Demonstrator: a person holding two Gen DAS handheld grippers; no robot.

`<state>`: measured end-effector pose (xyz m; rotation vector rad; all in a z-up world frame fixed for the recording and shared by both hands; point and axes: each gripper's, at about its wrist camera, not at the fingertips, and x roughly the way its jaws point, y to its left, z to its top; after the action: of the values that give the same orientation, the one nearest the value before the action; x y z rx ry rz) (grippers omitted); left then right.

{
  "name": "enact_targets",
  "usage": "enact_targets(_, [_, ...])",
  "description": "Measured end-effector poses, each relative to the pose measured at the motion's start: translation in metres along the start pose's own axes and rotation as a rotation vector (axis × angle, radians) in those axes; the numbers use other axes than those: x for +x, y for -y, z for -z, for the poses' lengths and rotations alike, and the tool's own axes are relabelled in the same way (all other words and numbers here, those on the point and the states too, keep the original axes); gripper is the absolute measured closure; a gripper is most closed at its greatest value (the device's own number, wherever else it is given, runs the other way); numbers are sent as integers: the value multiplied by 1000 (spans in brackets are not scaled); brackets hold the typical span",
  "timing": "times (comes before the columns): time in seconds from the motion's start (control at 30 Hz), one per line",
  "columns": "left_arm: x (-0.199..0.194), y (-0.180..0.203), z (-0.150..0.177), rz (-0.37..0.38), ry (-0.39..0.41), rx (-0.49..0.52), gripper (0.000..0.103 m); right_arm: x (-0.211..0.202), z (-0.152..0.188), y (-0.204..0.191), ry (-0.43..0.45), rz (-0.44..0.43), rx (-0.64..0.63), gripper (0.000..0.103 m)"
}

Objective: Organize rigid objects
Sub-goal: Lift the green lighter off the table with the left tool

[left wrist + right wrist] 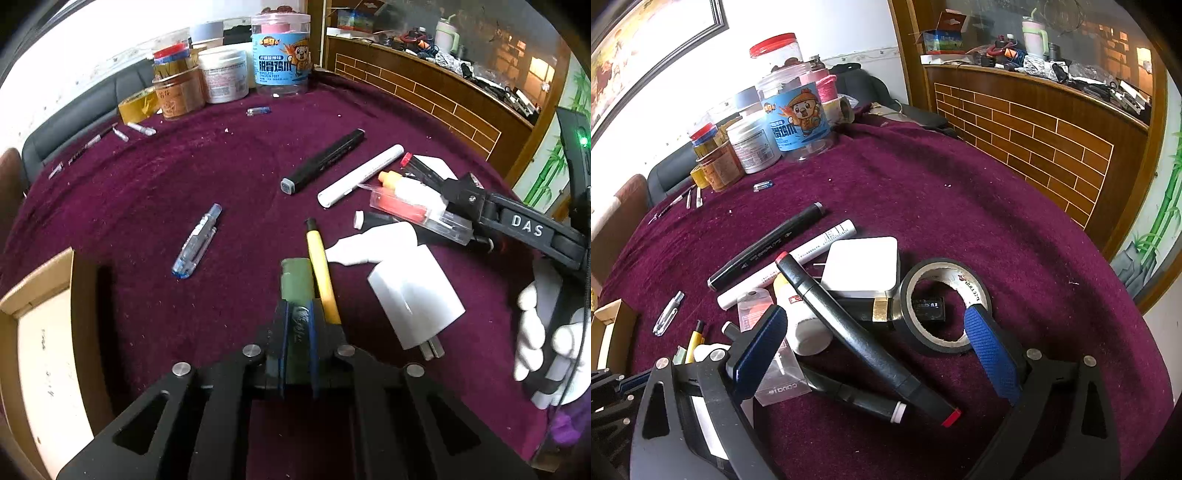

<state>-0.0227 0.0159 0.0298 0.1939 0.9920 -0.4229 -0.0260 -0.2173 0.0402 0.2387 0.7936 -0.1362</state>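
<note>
My left gripper (297,317) is shut on a short green stick (295,277) that pokes out ahead of its blue pads, low over the purple cloth. A yellow pen (320,269) lies against the stick's right side, and a white plug charger (413,302) rests further right. My right gripper (877,349) stands open over a pile: a black marker with red ends (864,339) lies between its fingers untouched, beside a white bottle (805,328) and a black tape roll (942,306). The right gripper (467,214) also shows in the left wrist view, held by a white-gloved hand (535,332).
An open cardboard box (37,295) sits at the left table edge. A clear blue pen (195,242), a black marker (323,158) and a white marker (362,175) lie loose mid-table. Jars (280,55) stand at the back. A wooden counter (1034,129) runs along the right.
</note>
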Motion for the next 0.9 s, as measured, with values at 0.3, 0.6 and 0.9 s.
enact_targets(0.3, [20,11,-3,-76,13,15,86,2,0,1,-11,-1,2,6])
enact_targets(0.6, [22,14,3,-100,59,-18,87,2,-1,2,-13,-5,6,6])
enact_targets(0.9, [-51,7,22,81,168,-192,87,3,-1,4,-15,-19,15,6])
